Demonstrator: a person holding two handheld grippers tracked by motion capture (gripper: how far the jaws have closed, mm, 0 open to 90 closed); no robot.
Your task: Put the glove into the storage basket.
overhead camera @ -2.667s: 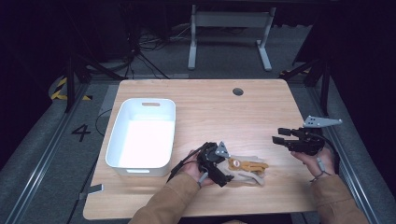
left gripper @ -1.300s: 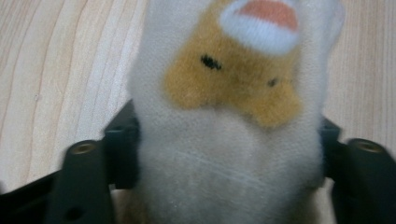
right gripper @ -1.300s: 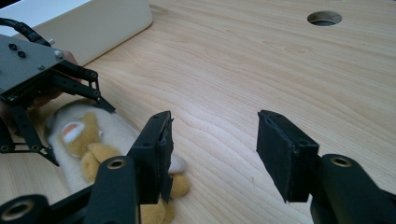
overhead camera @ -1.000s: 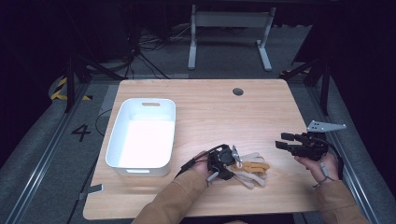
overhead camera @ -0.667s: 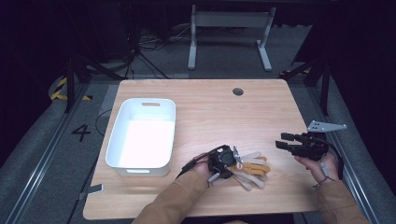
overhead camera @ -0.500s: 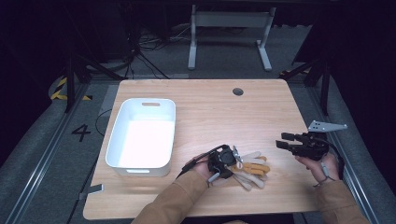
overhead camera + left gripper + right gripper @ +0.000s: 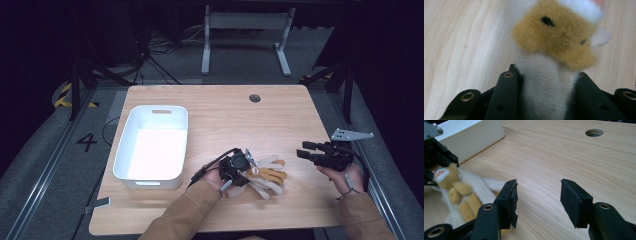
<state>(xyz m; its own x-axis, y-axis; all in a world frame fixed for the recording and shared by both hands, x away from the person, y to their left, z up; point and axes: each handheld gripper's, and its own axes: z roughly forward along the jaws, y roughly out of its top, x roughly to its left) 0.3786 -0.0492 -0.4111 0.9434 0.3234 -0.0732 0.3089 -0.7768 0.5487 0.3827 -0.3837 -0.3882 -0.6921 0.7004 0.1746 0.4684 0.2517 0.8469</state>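
Observation:
A white and tan soft toy (image 7: 267, 176) lies on the wooden table (image 7: 225, 120) near its front edge. My left gripper (image 7: 244, 166) is shut on the toy's left end. In the left gripper view the black jaws pinch the white fuzzy part (image 7: 546, 82) from both sides, under the tan patch with a black dot. My right gripper (image 7: 306, 150) hovers open at the table's right side and points left toward the toy. In the right gripper view the right gripper (image 7: 539, 192) has nothing between its jaws, and the soft toy (image 7: 456, 191) lies to their left.
A white rectangular tub (image 7: 156, 108) stands on the left half of the table, close to the left hand; the tub (image 7: 471, 135) also appears in the right gripper view. A round cable hole (image 7: 255, 98) sits near the table's far edge. Dark floor, cables and metal frames surround the table.
My left gripper moved right onto the toy, closed on it and has risen slightly with the toy's end. The right gripper has stayed in place.

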